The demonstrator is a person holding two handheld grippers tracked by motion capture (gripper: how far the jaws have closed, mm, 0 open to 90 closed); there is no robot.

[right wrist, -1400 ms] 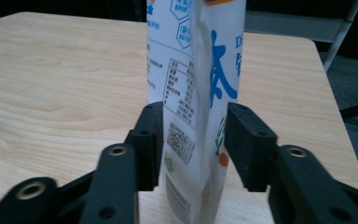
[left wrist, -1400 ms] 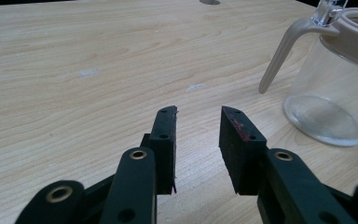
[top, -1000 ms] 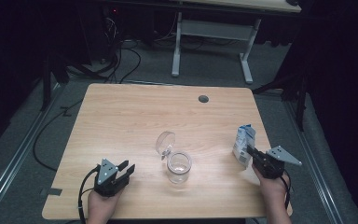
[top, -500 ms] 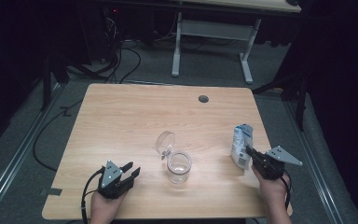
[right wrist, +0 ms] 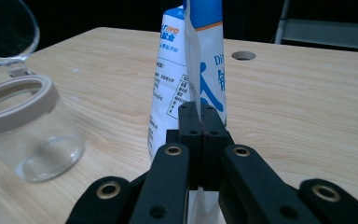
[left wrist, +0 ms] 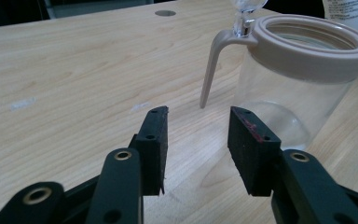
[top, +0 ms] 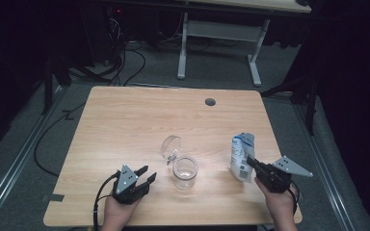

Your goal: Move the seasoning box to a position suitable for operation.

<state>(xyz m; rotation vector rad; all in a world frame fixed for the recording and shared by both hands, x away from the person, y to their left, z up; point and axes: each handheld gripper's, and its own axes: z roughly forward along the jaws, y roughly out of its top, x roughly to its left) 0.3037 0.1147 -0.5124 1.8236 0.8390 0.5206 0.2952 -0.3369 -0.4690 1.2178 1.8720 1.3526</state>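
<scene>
High view: your right hand-held gripper (top: pixel 251 162) clamped on pouch (top: pixel 242 155) edge, keeps pouch upright on bench (top: pixel 125 115), right of jar (top: pixel 185 172); long axis vertical, top up.

Left gripper view: your left hand-held gripper (left wrist: pixel 196 140) jaws apart, just been opening, nothing between, aimed at jar (left wrist: pixel 303 84), likely to steady it.

Right gripper view: pads (right wrist: pixel 189 122) together on pouch (right wrist: pixel 193 60) seam; jar lid (right wrist: pixel 7 32) flipped open, mouth up, ready for pouring.

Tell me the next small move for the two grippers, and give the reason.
Probably bring the left gripper forward onto the clear glass jar with the beige rim. Its jaws have just been opening, nothing lies between them, and the jar stands just ahead with its clear lid flipped up. The right gripper is already shut on the white and blue pouch, so steadying the jar likely comes first.
</scene>
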